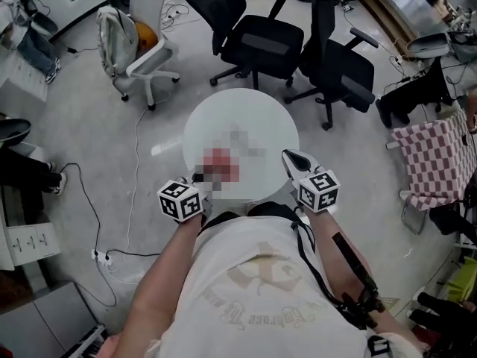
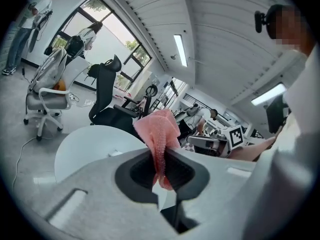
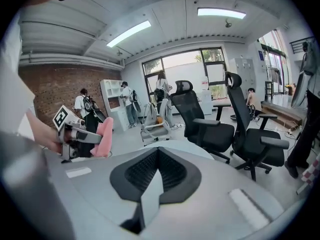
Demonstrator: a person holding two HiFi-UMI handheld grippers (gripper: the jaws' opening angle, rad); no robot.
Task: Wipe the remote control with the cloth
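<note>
Cloth [image 2: 159,126] was mostly obscured in head view. Left gripper [image 2: 161,159] clamped it, right gripper [image 3: 157,154] clenched empty; both hovered at table's [image 1: 238,118] near edge, pointing slightly down.

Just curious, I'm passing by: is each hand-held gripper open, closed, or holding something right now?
Left hand-held gripper: closed on the pink cloth.
Right hand-held gripper: closed, nothing between its jaws.

Office: black swivel chairs [image 1: 257,39], round white table [image 1: 216,118], ceiling strip lights [image 3: 129,33], large windows [image 3: 187,66].
</note>
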